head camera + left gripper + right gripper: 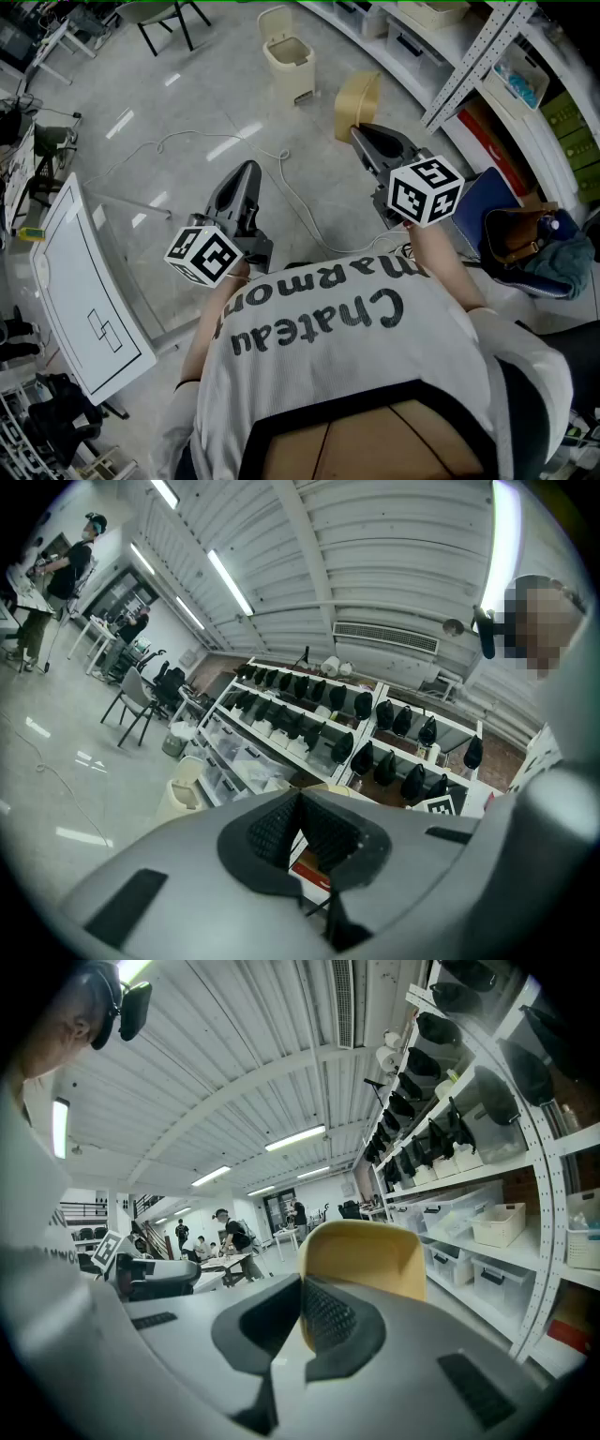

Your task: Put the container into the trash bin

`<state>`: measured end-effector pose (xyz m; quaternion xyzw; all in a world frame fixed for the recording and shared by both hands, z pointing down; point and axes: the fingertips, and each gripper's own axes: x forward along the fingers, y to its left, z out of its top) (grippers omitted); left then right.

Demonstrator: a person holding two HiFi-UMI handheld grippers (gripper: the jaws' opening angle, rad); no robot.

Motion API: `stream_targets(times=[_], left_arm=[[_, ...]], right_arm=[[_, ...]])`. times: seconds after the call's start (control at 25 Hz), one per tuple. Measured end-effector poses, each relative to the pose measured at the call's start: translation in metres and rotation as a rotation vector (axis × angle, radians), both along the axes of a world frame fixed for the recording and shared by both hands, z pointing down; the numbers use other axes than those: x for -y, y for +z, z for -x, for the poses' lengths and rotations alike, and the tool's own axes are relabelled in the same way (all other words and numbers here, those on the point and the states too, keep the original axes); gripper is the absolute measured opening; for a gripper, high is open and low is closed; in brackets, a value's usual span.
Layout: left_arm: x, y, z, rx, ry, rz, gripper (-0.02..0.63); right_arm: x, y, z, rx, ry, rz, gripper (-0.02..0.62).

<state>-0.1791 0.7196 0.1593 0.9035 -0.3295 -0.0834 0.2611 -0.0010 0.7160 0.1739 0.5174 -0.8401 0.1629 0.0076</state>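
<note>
Yellow plastic container [359,101], kind of tub-shaped, is pinched by one wall in my right gripper [362,133], jaws clamped down on it, held up over the grey floor. The cream plastic trash bin [291,58] with its flip lid up sits well ahead of it. My left gripper [247,171] has its jaws pressed together on nothing.

My worry is that it's only an edge grip, so a quick swing could make the container pivot or slip out short of the bin. The opening doesn't look roomy either, so a tilted release might catch the rim. There's also a thin white cable [267,148] across the floor in between.
</note>
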Motion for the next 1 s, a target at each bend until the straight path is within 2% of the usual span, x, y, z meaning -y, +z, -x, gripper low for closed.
stream_targets(times=[0.2, 0.48, 0.68, 1.0], left_arm=[[0.005, 0.000, -0.003, 0.003, 0.000, -0.008, 0.023], [0.010, 0.004, -0.004, 0.007, -0.006, -0.004, 0.023], [0.020, 0.012, -0.002, 0.018, -0.010, 0.018, 0.023], [0.061, 0.034, 0.010, 0.020, -0.018, 0.061, 0.023]], right_arm=[[0.003, 0.002, -0.002, 0.029, -0.011, 0.009, 0.032], [0.006, 0.008, -0.004, 0.009, -0.017, 0.020, 0.032], [0.017, 0.016, -0.008, 0.076, -0.006, 0.070, 0.032], [0.055, 0.028, -0.002, 0.100, 0.018, 0.115, 0.032]])
